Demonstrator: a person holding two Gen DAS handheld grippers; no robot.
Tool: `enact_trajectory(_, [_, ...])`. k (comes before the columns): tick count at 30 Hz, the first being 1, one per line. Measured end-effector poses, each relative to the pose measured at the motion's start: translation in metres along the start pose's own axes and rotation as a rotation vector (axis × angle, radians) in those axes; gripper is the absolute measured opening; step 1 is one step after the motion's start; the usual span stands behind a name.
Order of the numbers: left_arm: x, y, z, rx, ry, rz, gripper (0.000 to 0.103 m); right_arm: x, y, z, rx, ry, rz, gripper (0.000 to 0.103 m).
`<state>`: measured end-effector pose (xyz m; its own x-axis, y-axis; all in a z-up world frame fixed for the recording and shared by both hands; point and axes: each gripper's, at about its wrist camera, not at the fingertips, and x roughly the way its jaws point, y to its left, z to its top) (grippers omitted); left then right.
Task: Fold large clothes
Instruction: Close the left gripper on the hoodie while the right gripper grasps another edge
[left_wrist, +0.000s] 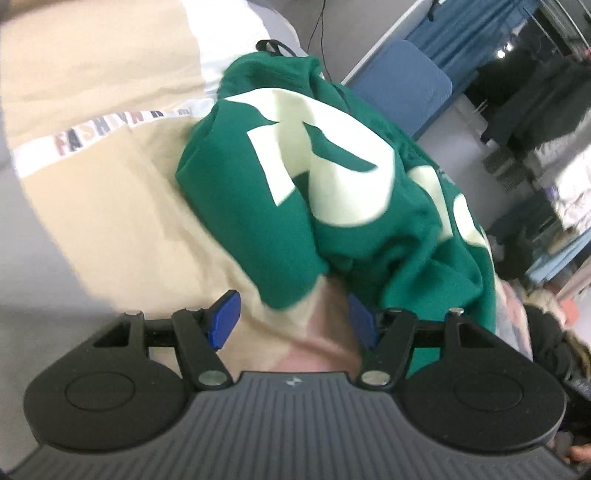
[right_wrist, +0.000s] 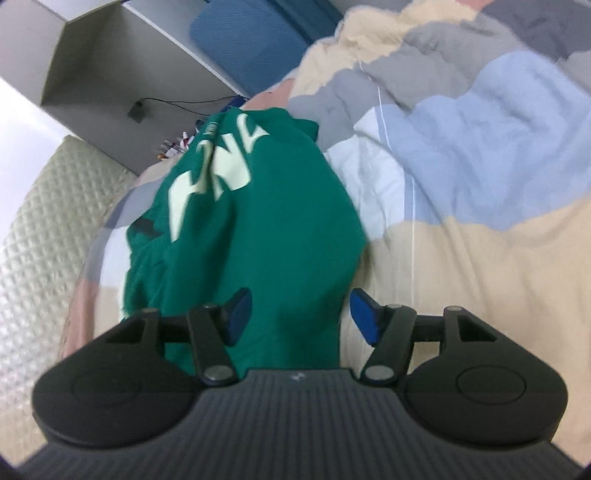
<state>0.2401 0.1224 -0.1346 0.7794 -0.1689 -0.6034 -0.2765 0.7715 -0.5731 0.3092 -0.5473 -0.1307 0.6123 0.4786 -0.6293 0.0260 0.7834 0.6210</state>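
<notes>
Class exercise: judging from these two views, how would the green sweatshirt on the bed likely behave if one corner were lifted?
The green sweatshirt lies bunched in soft folds, so it would probably droop, not stay flat. It looks thick, so likely fairly heavy. On the soft bedspread it may drag rather than slide.

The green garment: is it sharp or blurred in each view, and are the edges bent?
Left wrist view: green garment smeared by motion blur, pale lettering soft, room lines curved by fisheye. Right wrist view: also blurred, lettering streaked; the quilt soft; corners darkened.
</notes>
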Motion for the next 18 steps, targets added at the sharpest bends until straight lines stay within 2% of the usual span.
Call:
enact_trajectory(3, [0.022,0.013,0.007,-0.039,-0.024,-0.024,0.069,0.023,-0.019,0.008,0.074,0.000,0.038,0.062])
enact_trajectory(6, [0.044,0.016,0.014,-0.034,-0.025,-0.019,0.070,0.037,-0.025,0.017,0.078,0.003,0.035,0.062])
enact_trajectory(8, [0.054,0.013,0.016,-0.013,-0.044,-0.023,0.069,0.041,-0.024,0.023,0.074,-0.023,0.079,0.063])
enact_trajectory(10, [0.061,0.006,0.017,0.049,-0.047,-0.010,0.069,0.044,-0.021,0.024,0.073,-0.035,0.124,0.062])
enact_trajectory(12, [0.067,0.000,0.021,0.095,-0.043,0.016,0.066,0.051,-0.017,0.024,0.053,-0.018,0.129,0.060])
enact_trajectory(13, [0.066,-0.003,0.023,0.113,-0.054,0.031,0.056,0.055,-0.016,0.024,0.049,-0.006,0.140,0.052])
enact_trajectory(14, [0.064,-0.006,0.023,0.122,-0.065,0.039,0.032,0.058,-0.015,0.024,0.042,0.010,0.153,0.045])
enact_trajectory(15, [0.062,-0.007,0.024,0.134,-0.075,0.028,0.028,0.061,-0.012,0.023,0.013,0.024,0.152,0.028])
enact_trajectory(16, [0.059,-0.009,0.027,0.135,-0.081,0.033,0.022,0.061,-0.008,0.022,-0.032,0.021,0.128,0.016])
enact_trajectory(18, [0.052,-0.008,0.032,0.117,-0.107,0.037,0.017,0.056,-0.001,0.023,-0.102,-0.006,0.117,0.013])
